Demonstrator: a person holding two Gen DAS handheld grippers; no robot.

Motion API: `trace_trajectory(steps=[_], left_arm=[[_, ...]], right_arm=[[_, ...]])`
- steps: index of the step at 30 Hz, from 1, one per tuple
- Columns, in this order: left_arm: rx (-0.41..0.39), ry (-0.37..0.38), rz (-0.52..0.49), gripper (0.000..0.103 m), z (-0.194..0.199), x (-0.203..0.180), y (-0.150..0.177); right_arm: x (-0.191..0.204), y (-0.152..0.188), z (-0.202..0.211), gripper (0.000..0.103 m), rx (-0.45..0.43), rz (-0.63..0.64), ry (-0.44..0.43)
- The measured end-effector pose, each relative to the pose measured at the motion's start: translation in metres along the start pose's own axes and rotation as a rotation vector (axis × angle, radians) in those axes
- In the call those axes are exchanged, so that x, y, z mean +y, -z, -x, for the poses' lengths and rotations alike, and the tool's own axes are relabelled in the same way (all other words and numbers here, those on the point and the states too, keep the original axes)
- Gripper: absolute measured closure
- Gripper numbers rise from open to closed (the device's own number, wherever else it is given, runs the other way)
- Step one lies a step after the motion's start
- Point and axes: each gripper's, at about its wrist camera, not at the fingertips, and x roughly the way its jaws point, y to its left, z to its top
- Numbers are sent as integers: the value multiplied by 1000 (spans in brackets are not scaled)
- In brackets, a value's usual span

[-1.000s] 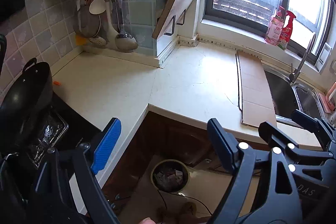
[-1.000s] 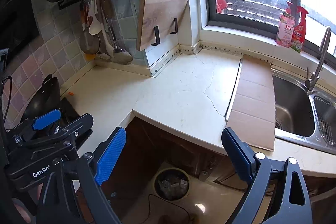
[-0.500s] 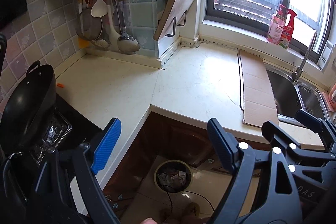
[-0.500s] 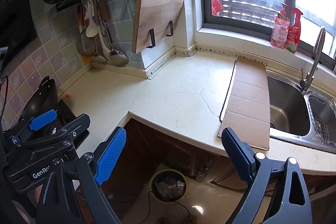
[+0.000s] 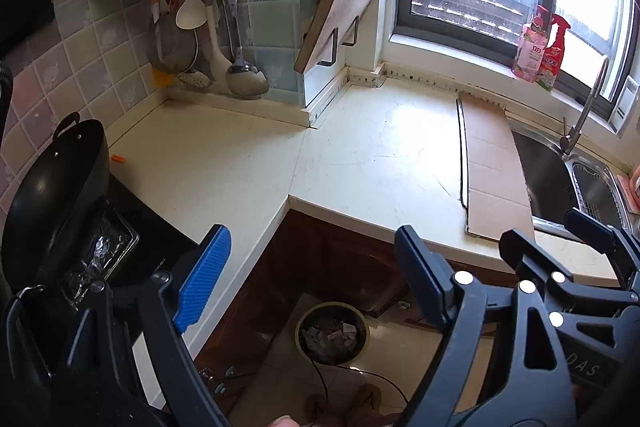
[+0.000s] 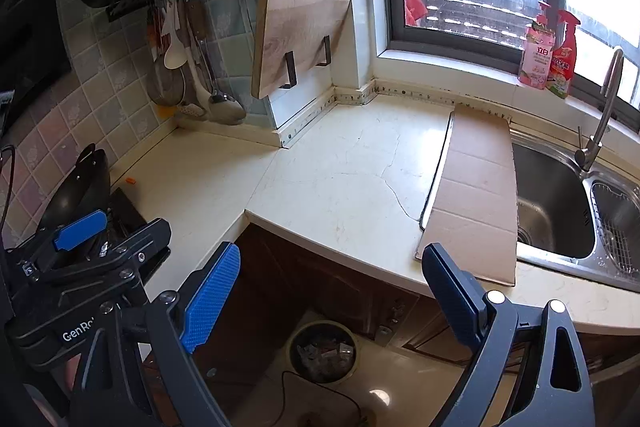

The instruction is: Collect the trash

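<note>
A round trash bin [image 5: 332, 333] [image 6: 323, 351] holding crumpled wrappers stands on the floor under the counter's inner corner. A small orange scrap [image 5: 118, 159] [image 6: 130, 181] lies on the cream counter [image 5: 360, 155] near the tiled wall, beside the wok. A flat cardboard sheet [image 5: 492, 171] [image 6: 476, 195] lies on the counter next to the sink. My left gripper [image 5: 310, 275] hangs open above the bin with nothing between its fingers. Beside it my right gripper [image 6: 332, 291] is open and empty too. Each gripper shows at the edge of the other's view.
A black wok [image 5: 52, 195] sits on the stove at the left. Utensils [image 5: 200, 27] and a wooden cutting board [image 6: 296, 35] hang on the tiled wall. A steel sink [image 6: 552, 203] with faucet is at the right, and two bottles [image 6: 548, 55] stand on the windowsill. A cable runs across the floor.
Both grippers have risen and tilted slightly, so the counter and bin sit lower in the views. Both stayed open and empty.
</note>
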Motion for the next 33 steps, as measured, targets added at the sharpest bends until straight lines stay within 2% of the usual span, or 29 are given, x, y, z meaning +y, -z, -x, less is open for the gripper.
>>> trace_trajectory(steps=[33], left_arm=[[24, -32, -3, 21, -25, -7, -7]], right_arm=[[-8, -8, -32, 9, 19, 7, -28]])
